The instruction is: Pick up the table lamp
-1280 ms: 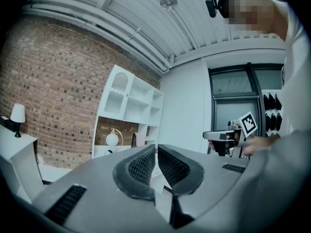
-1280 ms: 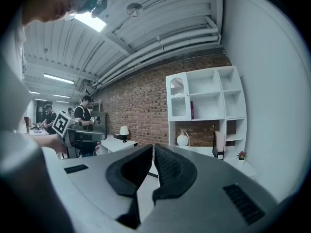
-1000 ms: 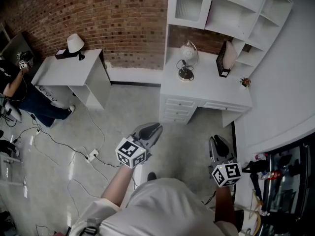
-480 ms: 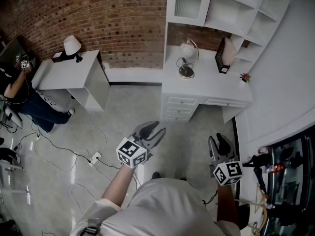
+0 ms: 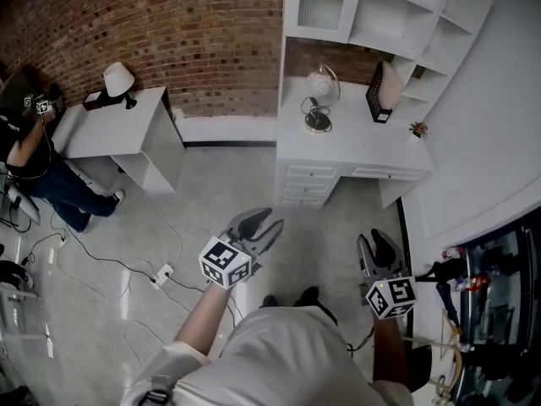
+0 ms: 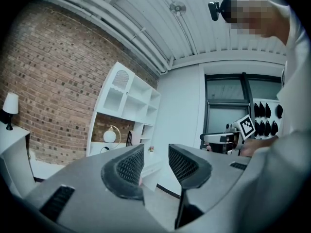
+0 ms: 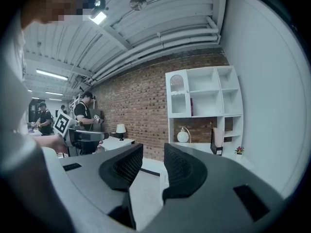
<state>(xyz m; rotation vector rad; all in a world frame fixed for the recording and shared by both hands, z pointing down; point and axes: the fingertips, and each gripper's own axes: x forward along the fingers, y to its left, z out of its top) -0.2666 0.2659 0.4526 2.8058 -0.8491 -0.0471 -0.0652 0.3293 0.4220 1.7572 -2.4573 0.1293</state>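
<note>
On the white desk (image 5: 363, 150) the table lamp (image 5: 319, 100) stands upright, long axis vertical, near a dark stand (image 5: 376, 96); well short of it, the left gripper (image 5: 264, 220) and right gripper (image 5: 374, 239), jaws just opened, hold nothing.

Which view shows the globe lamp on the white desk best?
Head view: the globe lamp shows whole, base included. Both gripper views show it tiny, far beyond the jaws.
</note>
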